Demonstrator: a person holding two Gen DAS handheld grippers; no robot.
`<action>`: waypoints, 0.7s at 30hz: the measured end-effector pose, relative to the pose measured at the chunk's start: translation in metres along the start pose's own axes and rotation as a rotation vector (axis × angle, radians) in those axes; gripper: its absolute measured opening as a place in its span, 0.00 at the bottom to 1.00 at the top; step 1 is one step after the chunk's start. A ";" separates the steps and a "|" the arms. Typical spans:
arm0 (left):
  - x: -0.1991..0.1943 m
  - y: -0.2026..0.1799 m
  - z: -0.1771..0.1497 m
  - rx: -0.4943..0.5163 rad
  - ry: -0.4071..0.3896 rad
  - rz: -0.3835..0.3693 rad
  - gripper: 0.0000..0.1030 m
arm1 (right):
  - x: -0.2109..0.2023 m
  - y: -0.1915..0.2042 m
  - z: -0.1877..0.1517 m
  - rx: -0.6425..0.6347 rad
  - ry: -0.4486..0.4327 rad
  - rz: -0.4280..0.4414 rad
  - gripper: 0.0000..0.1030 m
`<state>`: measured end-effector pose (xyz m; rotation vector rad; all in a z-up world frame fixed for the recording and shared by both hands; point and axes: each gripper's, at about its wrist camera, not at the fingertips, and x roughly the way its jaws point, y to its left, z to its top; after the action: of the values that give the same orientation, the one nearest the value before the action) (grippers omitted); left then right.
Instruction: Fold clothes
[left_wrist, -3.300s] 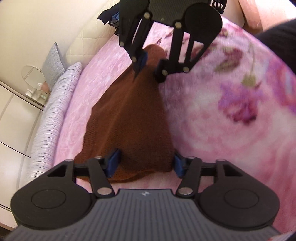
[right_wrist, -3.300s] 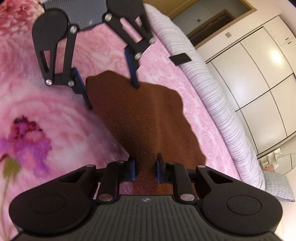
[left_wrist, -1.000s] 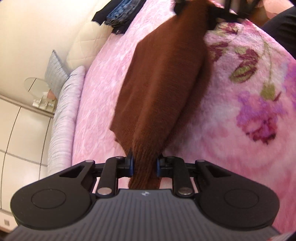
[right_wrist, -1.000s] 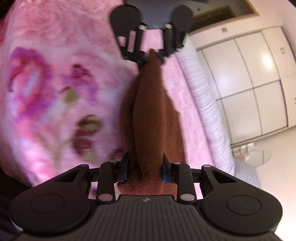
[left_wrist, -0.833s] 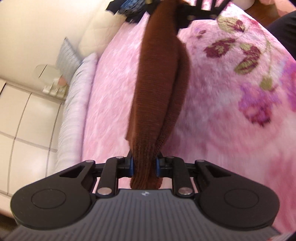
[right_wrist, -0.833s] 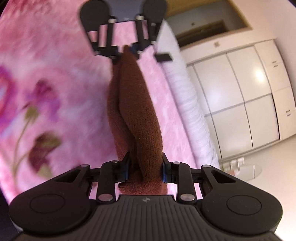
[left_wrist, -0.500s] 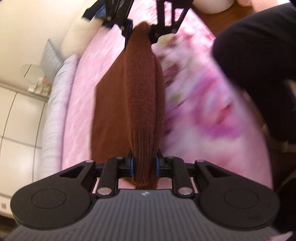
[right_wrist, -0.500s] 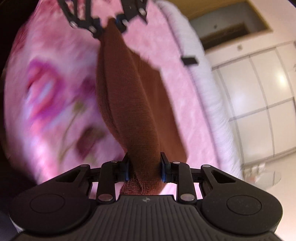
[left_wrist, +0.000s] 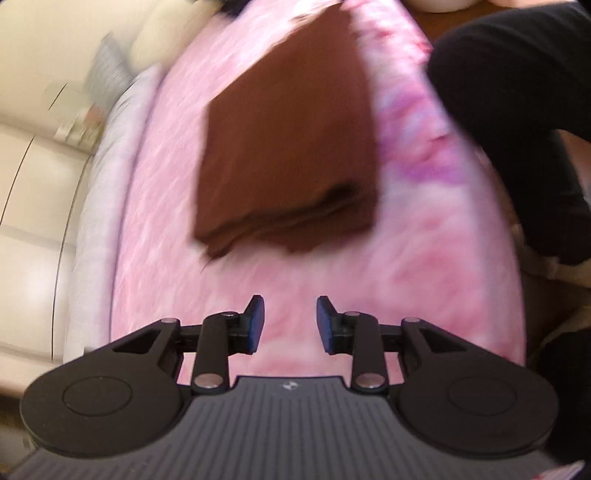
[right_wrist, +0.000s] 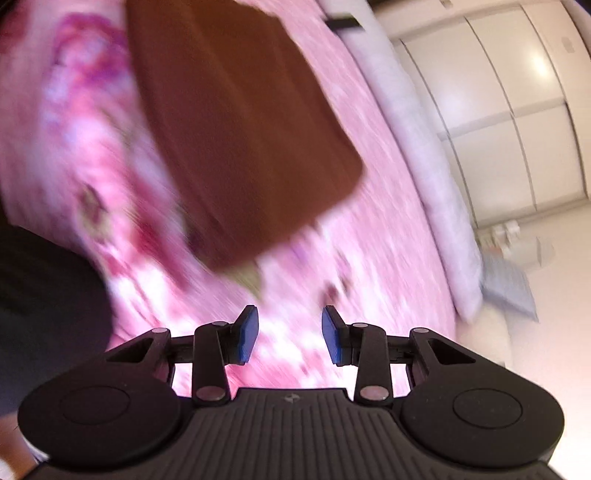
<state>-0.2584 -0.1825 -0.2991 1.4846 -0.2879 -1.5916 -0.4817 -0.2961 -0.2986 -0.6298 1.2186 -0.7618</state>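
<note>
- Pink floral blanket (left_wrist: 424, 258) covers the bed.
- Folded brown sweater (left_wrist: 288, 147) lies near its edge.
- Left tool (left_wrist: 290, 321) and right tool (right_wrist: 289, 334) are opening, nothing between their jaws.

Both hand-held grippers (left_wrist: 289, 320) (right_wrist: 289, 335) release the brown garment (left_wrist: 291, 147); jaws opening, empty. Garment now lies folded on the bed (left_wrist: 424, 280).

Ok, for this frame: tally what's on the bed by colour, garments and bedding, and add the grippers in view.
Brown folded garment: 1
Pink floral blanket: 1
Pale striped bedding along the blanket's edge: 1
Grippers: 2, left gripper and right gripper, both with jaws opening and nothing between them
Total: 5
</note>
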 end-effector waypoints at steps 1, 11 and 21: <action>0.002 0.010 -0.002 -0.033 0.005 0.013 0.27 | 0.001 -0.007 -0.001 0.034 0.006 -0.017 0.34; 0.051 0.090 0.047 -0.364 -0.141 -0.015 0.27 | -0.006 -0.069 0.028 0.538 -0.257 0.173 0.34; 0.118 0.096 0.048 -0.460 -0.143 -0.103 0.25 | 0.103 -0.103 0.065 0.733 -0.200 0.371 0.28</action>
<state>-0.2413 -0.3416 -0.2993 1.0482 0.0765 -1.7089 -0.4193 -0.4383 -0.2632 0.1225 0.7572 -0.7407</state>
